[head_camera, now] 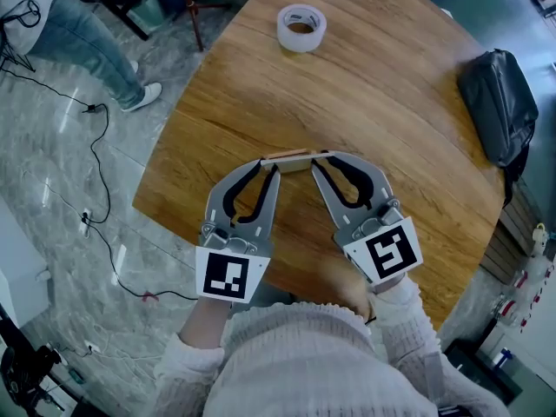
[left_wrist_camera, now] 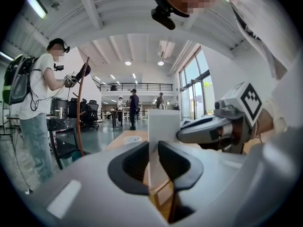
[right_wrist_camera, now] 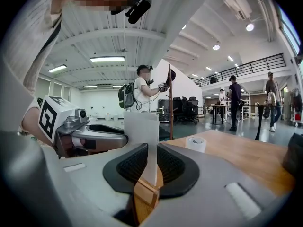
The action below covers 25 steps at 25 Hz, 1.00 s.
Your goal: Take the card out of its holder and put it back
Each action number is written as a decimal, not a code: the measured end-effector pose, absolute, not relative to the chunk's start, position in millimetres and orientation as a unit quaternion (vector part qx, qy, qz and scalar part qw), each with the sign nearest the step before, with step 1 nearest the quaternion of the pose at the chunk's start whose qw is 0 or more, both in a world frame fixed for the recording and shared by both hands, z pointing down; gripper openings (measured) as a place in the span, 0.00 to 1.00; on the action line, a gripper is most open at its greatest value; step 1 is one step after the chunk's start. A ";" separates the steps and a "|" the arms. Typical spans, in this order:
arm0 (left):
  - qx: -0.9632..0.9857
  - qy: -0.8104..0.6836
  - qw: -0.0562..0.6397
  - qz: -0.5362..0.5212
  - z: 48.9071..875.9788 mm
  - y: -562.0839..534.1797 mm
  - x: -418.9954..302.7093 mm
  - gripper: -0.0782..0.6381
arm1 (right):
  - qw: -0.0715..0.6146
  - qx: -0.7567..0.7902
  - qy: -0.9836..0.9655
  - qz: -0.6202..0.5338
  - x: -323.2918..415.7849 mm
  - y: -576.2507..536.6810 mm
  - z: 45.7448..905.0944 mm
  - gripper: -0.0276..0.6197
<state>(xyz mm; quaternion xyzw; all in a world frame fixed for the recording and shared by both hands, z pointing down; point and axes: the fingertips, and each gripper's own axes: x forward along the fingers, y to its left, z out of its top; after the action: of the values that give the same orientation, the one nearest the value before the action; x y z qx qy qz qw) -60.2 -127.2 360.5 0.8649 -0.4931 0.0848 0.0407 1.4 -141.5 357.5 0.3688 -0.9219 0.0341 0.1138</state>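
The left gripper (head_camera: 271,166) and the right gripper (head_camera: 321,158) meet tip to tip over the wooden table (head_camera: 391,94), one at each end of a small wooden holder (right_wrist_camera: 144,195). A white card (left_wrist_camera: 163,126) stands upright in that holder and rises through the gap of each gripper. The left gripper's jaws are drawn in until only a narrow slit is left, and its black pads press both faces of the card. The right gripper's jaws are drawn in the same way, pads against the card (the holder sits just below them). A tape roll (head_camera: 301,27) lies well ahead of both grippers, and a black bag (head_camera: 499,102) lies ahead of the right gripper and off to its right.
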 end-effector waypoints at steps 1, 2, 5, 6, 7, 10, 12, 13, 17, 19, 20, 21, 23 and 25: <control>0.865 -0.493 0.042 0.084 361.9 -129.1 -60.7 0.18 | 0.113 0.369 -0.922 0.037 1.2 -143.2 359.2 0.12; 0.866 -0.492 0.041 0.086 363.7 -130.7 -60.7 0.18 | 0.112 0.369 -0.922 0.038 1.1 -144.8 360.9 0.12; 0.871 -0.480 0.023 0.106 370.9 -133.7 -58.3 0.18 | 0.115 0.370 -0.921 0.042 2.8 -148.9 367.4 0.12; 0.872 -0.477 0.018 0.112 373.2 -134.5 -57.2 0.18 | 0.120 0.370 -0.920 0.047 4.1 -149.5 370.8 0.12; 0.872 -0.476 0.019 0.114 375.4 -135.3 -56.4 0.18 | 0.125 0.370 -0.919 0.053 5.4 -149.6 374.5 0.12; 0.869 -0.481 0.033 0.108 381.4 -136.7 -55.8 0.18 | 0.129 0.368 -0.919 0.062 7.0 -150.4 382.1 0.12; 0.868 -0.483 0.039 0.108 385.1 -137.0 -55.7 0.18 | 0.133 0.368 -0.918 0.068 7.5 -151.2 386.7 0.12; 0.867 -0.486 0.045 0.104 386.4 -137.4 -56.0 0.18 | 0.134 0.367 -0.918 0.070 7.4 -151.9 387.9 0.12; 0.864 -0.491 0.060 0.093 387.6 -139.5 -57.4 0.18 | 0.131 0.363 -0.919 0.073 6.6 -154.1 389.0 0.12; 0.863 -0.492 0.060 0.094 387.8 -139.3 -58.1 0.18 | 0.132 0.362 -0.920 0.071 5.9 -154.1 388.3 0.12; 0.863 -0.492 0.061 0.094 388.0 -138.6 -58.2 0.18 | 0.133 0.361 -0.920 0.070 5.8 -153.6 388.0 0.12; 0.863 -0.492 0.061 0.094 388.2 -137.7 -58.2 0.18 | 0.134 0.361 -0.920 0.069 6.0 -152.9 387.9 0.12; 0.864 -0.491 0.062 0.094 388.3 -135.8 -57.8 0.18 | 0.135 0.361 -0.920 0.069 6.7 -151.7 387.8 0.12; 0.865 -0.489 0.063 0.094 388.5 -134.4 -57.2 0.18 | 0.136 0.360 -0.920 0.070 7.4 -151.0 388.3 0.12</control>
<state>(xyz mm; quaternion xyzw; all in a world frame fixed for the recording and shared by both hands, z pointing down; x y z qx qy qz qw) -57.2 -134.4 388.5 0.8646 -0.4895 0.0944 0.0626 7.4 -151.0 388.3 0.3602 -0.9202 0.0701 0.1360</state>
